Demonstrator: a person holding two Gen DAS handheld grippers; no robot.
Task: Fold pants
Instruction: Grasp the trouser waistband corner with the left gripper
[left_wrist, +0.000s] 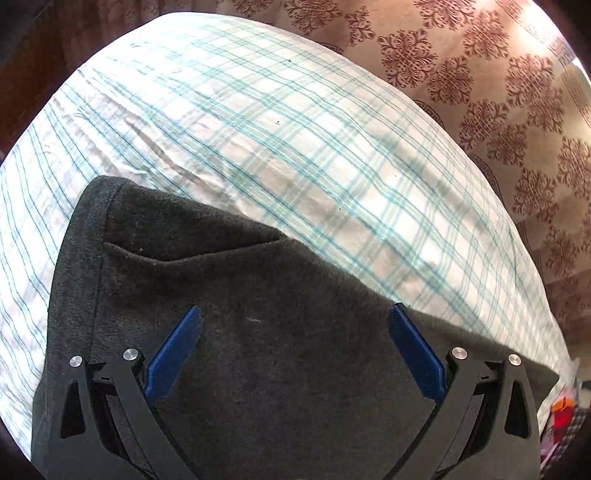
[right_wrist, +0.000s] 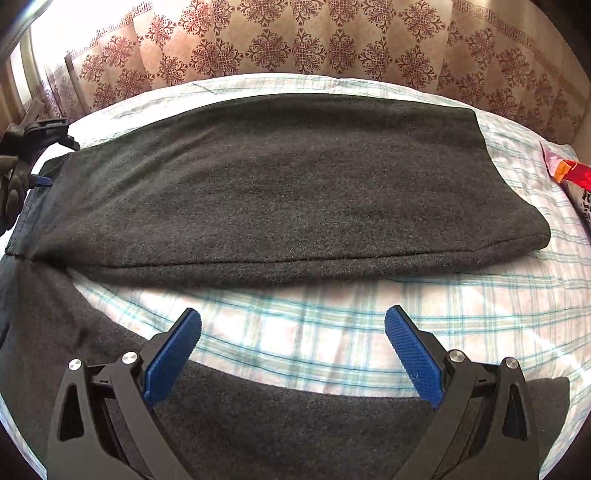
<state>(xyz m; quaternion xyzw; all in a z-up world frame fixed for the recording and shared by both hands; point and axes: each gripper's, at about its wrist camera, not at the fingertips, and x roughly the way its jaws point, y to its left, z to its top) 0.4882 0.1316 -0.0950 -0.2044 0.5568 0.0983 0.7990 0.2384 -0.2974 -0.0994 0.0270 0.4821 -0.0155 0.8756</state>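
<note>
Pants (right_wrist: 280, 177) dark grey, long axis left-right | plaid bedsheet (right_wrist: 332, 332) | patterned curtain (right_wrist: 295, 40) far | left gripper (left_wrist: 295, 317) wide, right gripper (right_wrist: 293, 321) wide

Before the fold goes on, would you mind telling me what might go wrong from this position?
1. Both the left tongs and right tongs are open and hold nothing, so a shallow pinch may catch only one layer of the dark pants.
2. The near leg lies apart from the far leg; uneven lifting could fold it crooked.
3. The plaid sheet shows between the right tongs, so they might grab it too.
</note>
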